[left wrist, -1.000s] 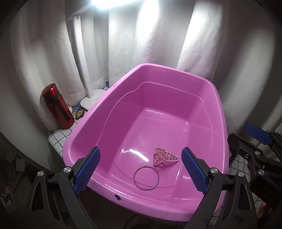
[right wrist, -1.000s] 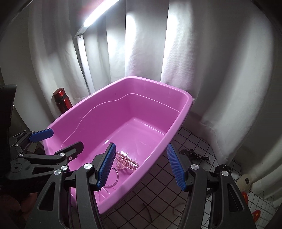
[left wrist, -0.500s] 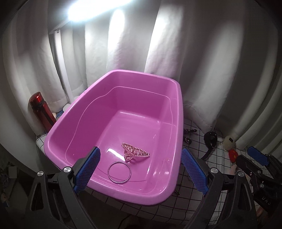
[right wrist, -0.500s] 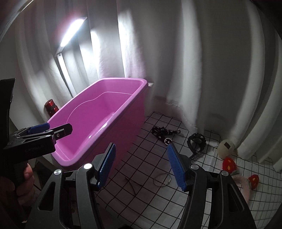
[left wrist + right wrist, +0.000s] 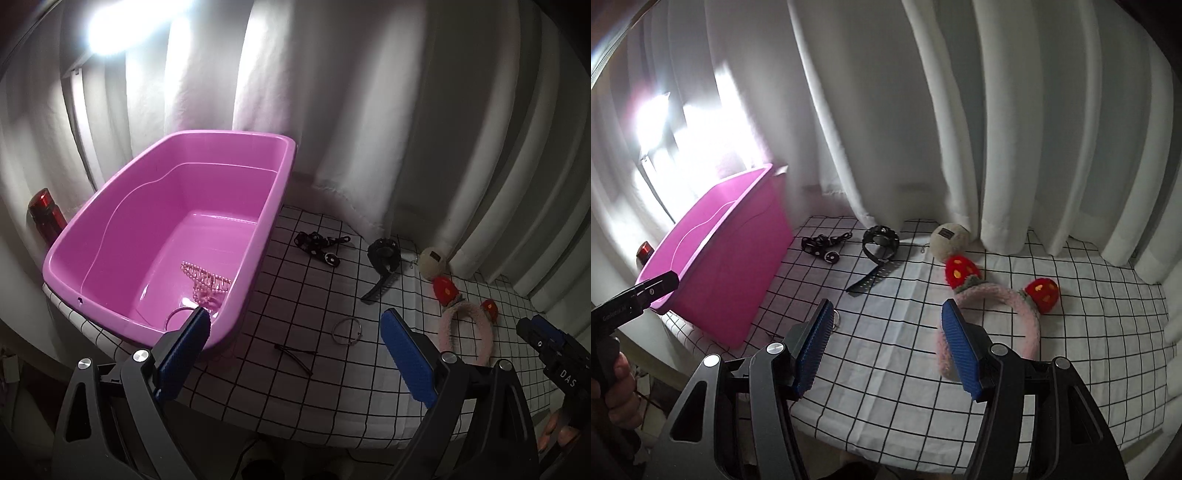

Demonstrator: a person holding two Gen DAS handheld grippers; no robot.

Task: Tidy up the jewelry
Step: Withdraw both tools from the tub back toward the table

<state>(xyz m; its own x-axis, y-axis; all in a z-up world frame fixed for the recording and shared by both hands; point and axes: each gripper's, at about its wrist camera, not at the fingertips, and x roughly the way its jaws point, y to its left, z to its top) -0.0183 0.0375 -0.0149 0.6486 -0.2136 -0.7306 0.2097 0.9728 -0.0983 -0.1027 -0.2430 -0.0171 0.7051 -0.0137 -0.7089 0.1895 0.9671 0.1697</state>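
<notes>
My left gripper (image 5: pixel 294 320) hangs open and empty over the checked cloth (image 5: pixel 303 391), beside the pink tub (image 5: pixel 110 314). In the tub lie a pink beaded hair claw (image 5: pixel 205 282) and a metal ring (image 5: pixel 176 315), partly hidden by my finger. On the cloth lie a silver ring (image 5: pixel 347 332), black hairpins (image 5: pixel 295 356), a black dotted bow (image 5: pixel 319 245), a black watch (image 5: pixel 382 264) and a fuzzy pink strawberry headband (image 5: pixel 465 325). My right gripper (image 5: pixel 886 308) is open and empty above the cloth, with the headband (image 5: pixel 1030 317) just beyond its right finger.
A beige ball (image 5: pixel 949 238) sits by the white curtain at the back. A red bottle (image 5: pixel 46 218) stands left of the tub. The cloth's front edge drops off below both grippers. A hand (image 5: pixel 613 387) holds the left gripper (image 5: pixel 639 295) at the left.
Both grippers have swung right, away from over the tub and out over the checked cloth. The right one went farther, reaching the headband. Both sets of jaws stayed open.
</notes>
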